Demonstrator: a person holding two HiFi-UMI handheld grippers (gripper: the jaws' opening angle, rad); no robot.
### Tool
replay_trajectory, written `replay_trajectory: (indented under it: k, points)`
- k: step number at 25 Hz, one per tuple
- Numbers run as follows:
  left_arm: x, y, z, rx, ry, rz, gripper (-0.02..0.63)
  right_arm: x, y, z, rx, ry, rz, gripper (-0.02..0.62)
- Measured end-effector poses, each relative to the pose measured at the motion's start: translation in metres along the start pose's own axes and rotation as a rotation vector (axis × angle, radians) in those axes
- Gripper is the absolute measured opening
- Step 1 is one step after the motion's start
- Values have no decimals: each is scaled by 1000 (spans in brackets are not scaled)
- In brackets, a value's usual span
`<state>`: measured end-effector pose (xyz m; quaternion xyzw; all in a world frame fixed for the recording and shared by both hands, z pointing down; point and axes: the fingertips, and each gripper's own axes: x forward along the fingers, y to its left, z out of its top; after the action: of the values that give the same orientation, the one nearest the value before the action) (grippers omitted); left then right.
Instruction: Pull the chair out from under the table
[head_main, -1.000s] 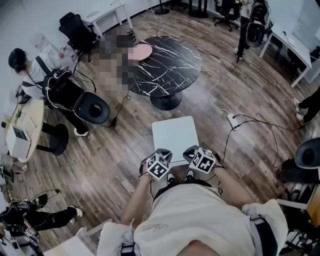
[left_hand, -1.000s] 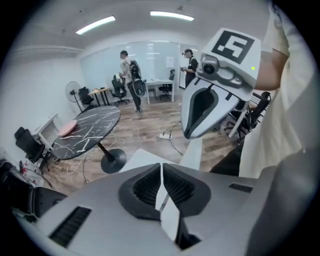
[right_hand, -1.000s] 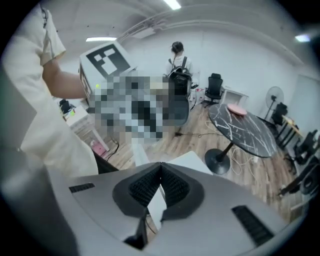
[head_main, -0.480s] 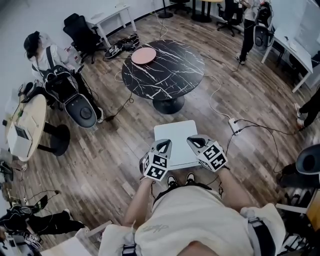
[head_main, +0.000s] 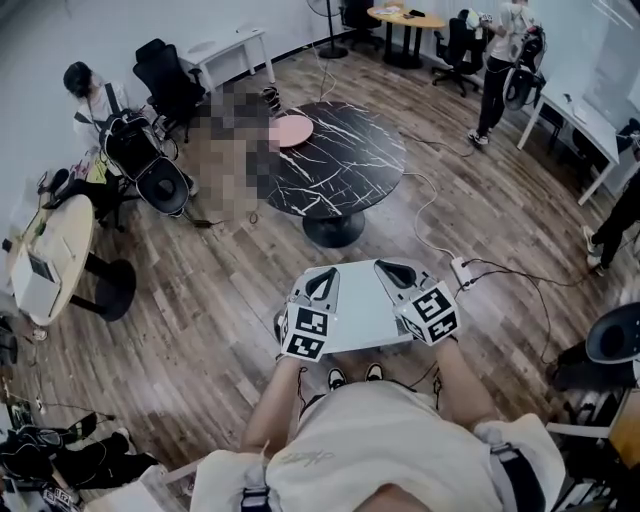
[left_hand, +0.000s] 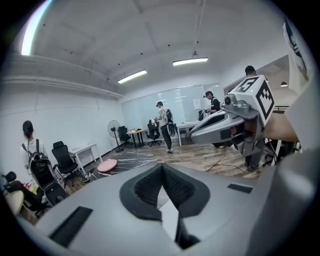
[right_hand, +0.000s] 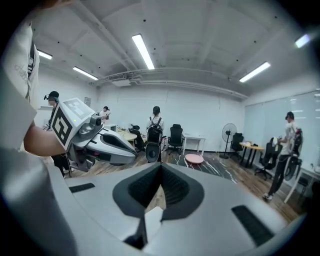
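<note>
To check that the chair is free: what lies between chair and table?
Only bare floor, as the head view shows; chair and table are apart.

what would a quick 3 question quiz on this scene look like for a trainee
1. True or false: the white chair stands apart from the black marble table.
2. What lies on the table? A: pink disc; B: laptop; C: box.
3. Name the state of the jaws on the left gripper and the right gripper.
Key: 1 true; 2 A; 3 shut, both.
</note>
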<state>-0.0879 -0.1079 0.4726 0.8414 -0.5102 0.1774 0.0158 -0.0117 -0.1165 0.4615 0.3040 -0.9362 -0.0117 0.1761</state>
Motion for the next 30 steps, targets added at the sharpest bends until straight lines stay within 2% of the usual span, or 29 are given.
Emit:
replay_trajectory:
  k: [4,9,16,18,21,23,30]
  points:
    - [-5,3,21,72,-28,18,17,-11,-7,23,-5,-57,-27,8]
    - [-5,12,51,48,-114,35,17,-22,-23,40,35,-120,-47,8]
    - [-14,23,72,24,-164,73,17,-35,-38,57,32,-179,-89,8]
    - [-19,28,78,-4,-197,90,17,-37,-40,61,24,-193,-98,8]
    - [-26,34,85,-117,-260,69,17,-38,-41,63,-14,-199,-112,8]
    - [-27,38,85,-162,-272,62,17,-38,-40,63,-23,-198,-116,8]
    - [-29,41,63,-155,-234,95,17,-38,-32,58,-5,-203,-120,8]
